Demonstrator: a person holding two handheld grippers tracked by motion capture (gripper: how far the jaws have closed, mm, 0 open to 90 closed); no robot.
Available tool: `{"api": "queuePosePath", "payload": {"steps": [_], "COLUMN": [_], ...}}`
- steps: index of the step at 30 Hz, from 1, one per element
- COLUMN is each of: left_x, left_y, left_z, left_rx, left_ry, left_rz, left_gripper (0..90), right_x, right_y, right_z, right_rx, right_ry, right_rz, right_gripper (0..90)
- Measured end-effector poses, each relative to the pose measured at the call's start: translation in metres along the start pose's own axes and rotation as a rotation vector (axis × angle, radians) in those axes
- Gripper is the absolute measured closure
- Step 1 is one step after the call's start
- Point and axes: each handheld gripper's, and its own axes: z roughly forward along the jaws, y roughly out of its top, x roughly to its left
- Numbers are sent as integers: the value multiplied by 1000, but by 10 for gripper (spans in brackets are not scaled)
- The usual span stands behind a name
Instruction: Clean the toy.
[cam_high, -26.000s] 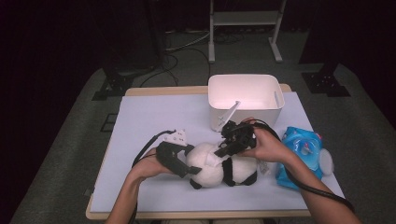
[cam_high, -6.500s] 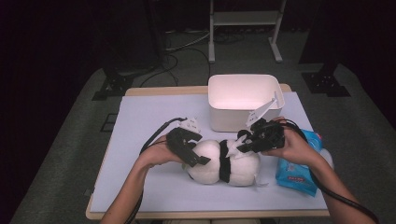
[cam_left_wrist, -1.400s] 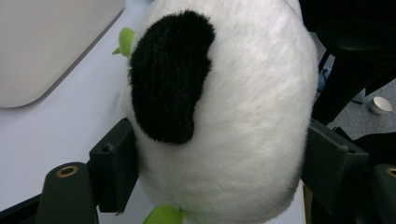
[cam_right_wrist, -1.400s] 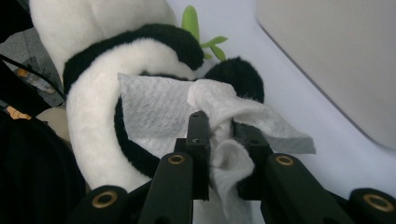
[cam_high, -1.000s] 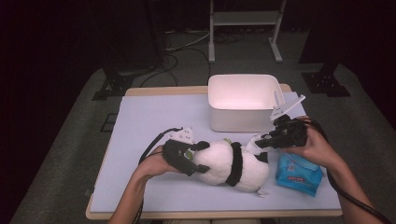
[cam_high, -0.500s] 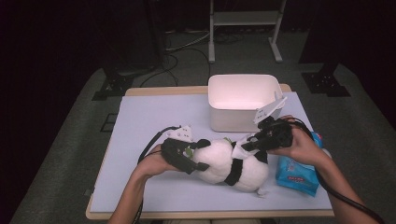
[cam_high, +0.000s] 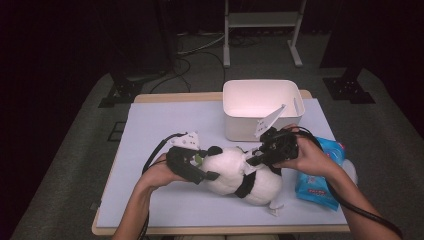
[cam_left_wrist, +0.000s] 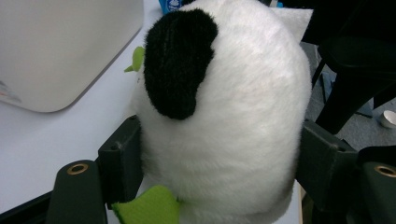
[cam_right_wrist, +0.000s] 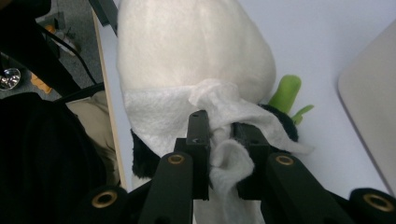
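In the high view, the black-and-white plush panda toy (cam_high: 240, 172) lay on the pale blue table mat (cam_high: 160, 125), in front of the white plastic bin (cam_high: 260, 107).

In the left gripper view, the left gripper (cam_left_wrist: 219, 154) stood fairly wide, clamping the panda's head.

In the right gripper view, the right gripper (cam_right_wrist: 219, 140) was nearly closed, pinching a white wet wipe (cam_right_wrist: 168, 112) against the panda. Wiping well probably called for short, light strokes while the head stayed braced. The panda's face and underside were hidden.

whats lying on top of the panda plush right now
A white wipe is draped across the panda plush, pinched in the right gripper. The left gripper clamps the panda's head. The fur under the wipe is covered, so its condition cannot be seen.
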Motion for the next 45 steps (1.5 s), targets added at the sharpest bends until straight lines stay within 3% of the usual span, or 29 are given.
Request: {"api": "queuePosePath", "payload": {"steps": [8, 15, 19, 27, 30, 35, 45], "left_x": [0, 4, 6, 7, 7, 7, 8], "left_y": [3, -1, -4, -6, -8, -3, 14], "left_z": [5, 5, 10, 20, 27, 22, 2], "left_rx": [-20, -21, -11, 2, -16, -37, -48], "left_ry": [-12, -18, -47, -75, -89, -79, -16], "left_rz": [-18, -43, -55, -51, -45, -32, -22], "left_gripper": [120, 84, 65, 65, 129, 242, 287], "right_x": [-3, -6, -6, -8, -9, -10, -18], "right_y": [-21, -30, -34, -42, -45, -48, -45], "right_z": [-1, -4, -5, -8, -9, -12, -15], "right_rx": [-15, -22, -21, -26, -39, -65, -156], "right_ry": [15, 19, 19, 21, 20, 22, 34], "right_rz": [33, 51, 54, 72, 84, 104, 116], "right_gripper": [778, 778, 778, 778, 778, 778, 779]}}
